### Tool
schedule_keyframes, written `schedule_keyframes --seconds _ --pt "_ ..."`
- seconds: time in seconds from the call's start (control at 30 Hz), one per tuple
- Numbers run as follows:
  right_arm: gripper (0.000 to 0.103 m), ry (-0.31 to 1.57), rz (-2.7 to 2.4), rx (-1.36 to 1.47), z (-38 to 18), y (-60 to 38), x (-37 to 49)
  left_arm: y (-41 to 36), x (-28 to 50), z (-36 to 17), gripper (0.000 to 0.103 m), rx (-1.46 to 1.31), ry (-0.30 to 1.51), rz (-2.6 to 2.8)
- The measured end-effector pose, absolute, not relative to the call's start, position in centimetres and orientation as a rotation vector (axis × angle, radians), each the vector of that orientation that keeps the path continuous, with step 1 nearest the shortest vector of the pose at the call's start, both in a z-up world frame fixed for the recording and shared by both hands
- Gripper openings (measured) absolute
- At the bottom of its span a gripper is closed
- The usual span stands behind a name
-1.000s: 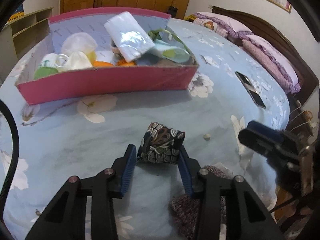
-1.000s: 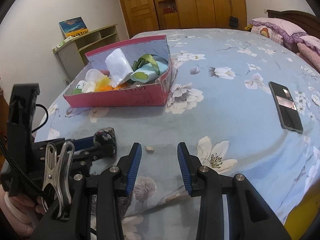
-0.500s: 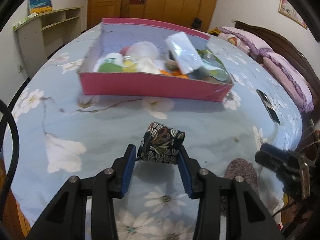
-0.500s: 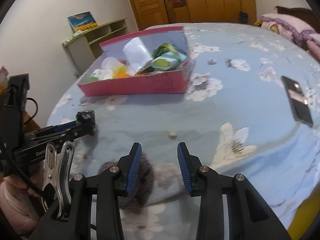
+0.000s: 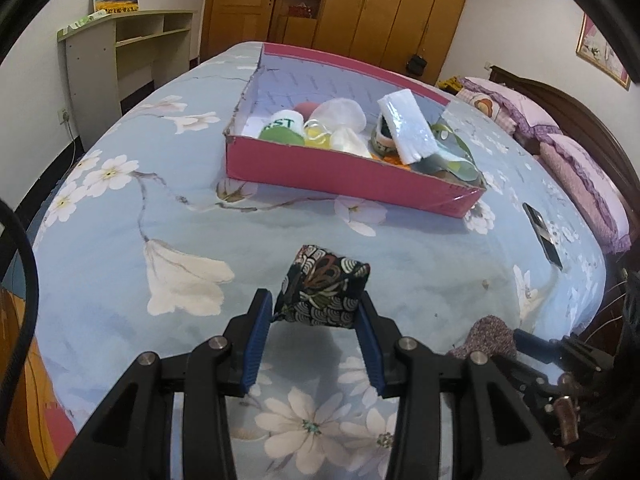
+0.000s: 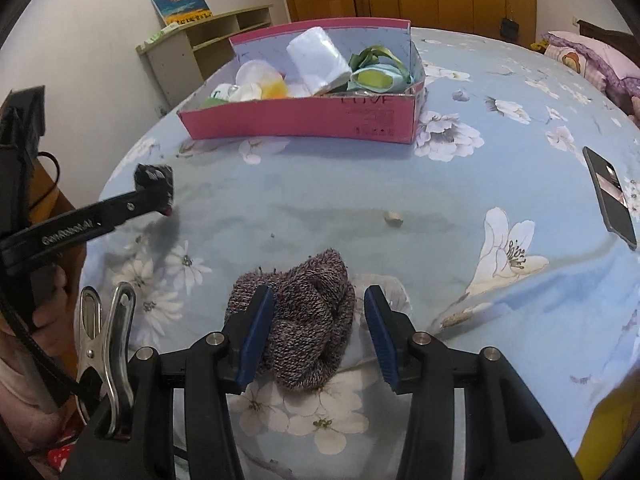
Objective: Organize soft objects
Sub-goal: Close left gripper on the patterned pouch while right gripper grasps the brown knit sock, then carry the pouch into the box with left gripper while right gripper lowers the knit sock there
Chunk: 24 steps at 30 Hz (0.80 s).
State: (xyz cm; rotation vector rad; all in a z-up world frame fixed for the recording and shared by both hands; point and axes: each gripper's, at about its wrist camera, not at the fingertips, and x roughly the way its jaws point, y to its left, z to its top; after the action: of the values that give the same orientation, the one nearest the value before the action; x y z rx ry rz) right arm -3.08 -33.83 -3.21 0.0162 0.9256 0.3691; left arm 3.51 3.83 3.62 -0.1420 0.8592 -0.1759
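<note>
Holding the pouch [image 5: 325,287] squeezed between our left jaws, we carry it clear of the bed [image 5: 120,216], with the left gripper [image 5: 316,324] closed firmly on its sides. In this left view the box [image 5: 352,176] sits at about twelve o'clock, well apart, already crowded with soft items. Our worry is the grip: only the near end of the pouch is pinched, so a jolt could let it slide out short of the box. The crowded box is a second risk; a careless drop could land on the white pack [image 5: 406,130] that leans over the rim and tip it out.

From the right view, the right gripper [image 6: 318,320] is opening its jaws, and the knit bundle [image 6: 300,316] lies on the bed between them, not yet gripped. One pad overlaps the knit's edge at nine o'clock, while the other stands off at three o'clock. Closing from this offset could snag loose yarn or pinch the bedsheet with it. The phone [image 6: 610,196] lies at two o'clock, well apart.
</note>
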Motion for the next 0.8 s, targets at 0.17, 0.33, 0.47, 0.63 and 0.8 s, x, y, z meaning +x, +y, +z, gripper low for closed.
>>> schedule_keyframes --seconds 0.17,0.33,0.47,0.63,0.8 --pt "0.048 0.953 0.396 0.081 -4.2 -34.5 -3.2 3.9 2.9 3.6 0.044 -0.143 0.857 -0.180" --pt "0.026 0.941 0.437 0.103 -4.2 -34.6 -3.4 3.6 2.8 3.5 0.044 -0.143 0.861 -0.187" --pt "0.017 0.903 0.455 0.074 -3.7 -33.9 -3.9 3.4 2.9 3.6 0.044 -0.138 0.859 -0.192" --pt "0.016 0.855 0.474 0.066 -2.1 -33.8 -4.1 3.2 3.0 4.0 0.044 -0.138 0.851 -0.198" --pt "0.016 0.809 0.476 0.058 -0.5 -34.0 -3.9 3.0 3.2 4.8 0.044 -0.138 0.839 -0.200"
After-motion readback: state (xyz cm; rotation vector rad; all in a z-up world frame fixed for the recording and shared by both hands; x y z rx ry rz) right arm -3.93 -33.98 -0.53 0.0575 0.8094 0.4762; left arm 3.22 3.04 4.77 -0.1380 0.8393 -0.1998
